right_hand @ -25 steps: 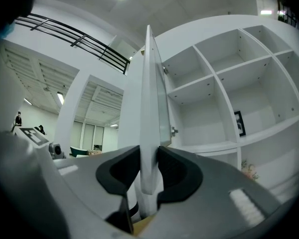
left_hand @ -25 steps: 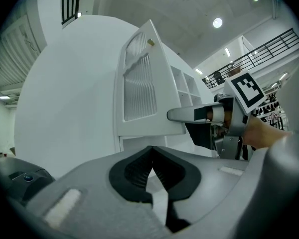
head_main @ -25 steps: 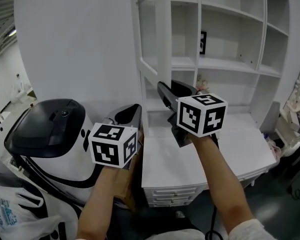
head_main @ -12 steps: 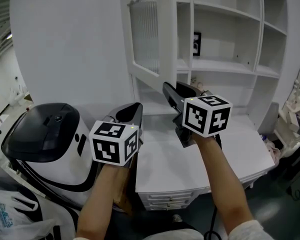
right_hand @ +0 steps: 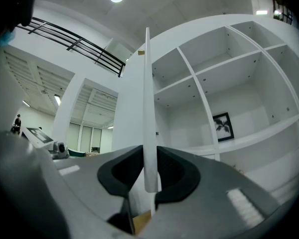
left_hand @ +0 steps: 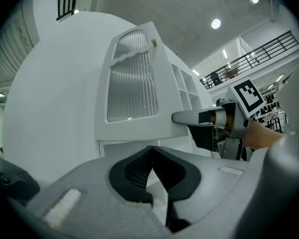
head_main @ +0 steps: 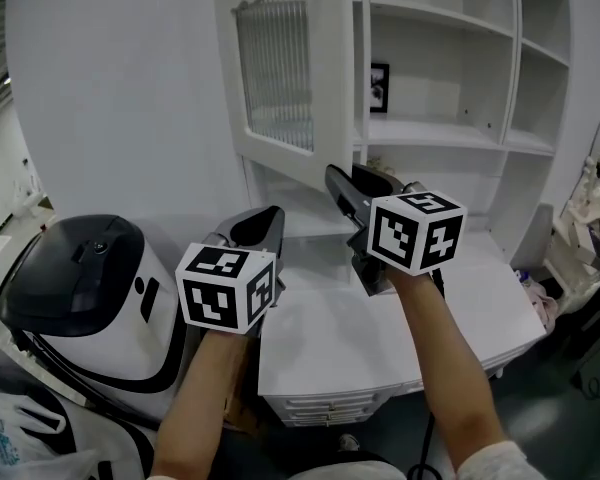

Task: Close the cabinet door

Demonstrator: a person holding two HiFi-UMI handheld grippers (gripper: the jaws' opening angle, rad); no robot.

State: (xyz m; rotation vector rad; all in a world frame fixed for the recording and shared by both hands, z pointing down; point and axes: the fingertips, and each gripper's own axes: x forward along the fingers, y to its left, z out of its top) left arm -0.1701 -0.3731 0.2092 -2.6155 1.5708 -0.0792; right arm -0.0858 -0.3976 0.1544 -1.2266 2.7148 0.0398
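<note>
Currently your right gripper (right_hand: 150,176) pinches the free edge of the cabinet door (head_main: 280,78), its jaws having just been closing on it. The door stands swung out from the shelves (head_main: 430,133). Your left gripper (left_hand: 150,171) is closed and empty. The likely next move is to swing the door steadily home, then release. No writing is legible.

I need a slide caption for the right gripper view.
Right gripper, jaws just closed further, holds the cabinet door by its edge.
</note>
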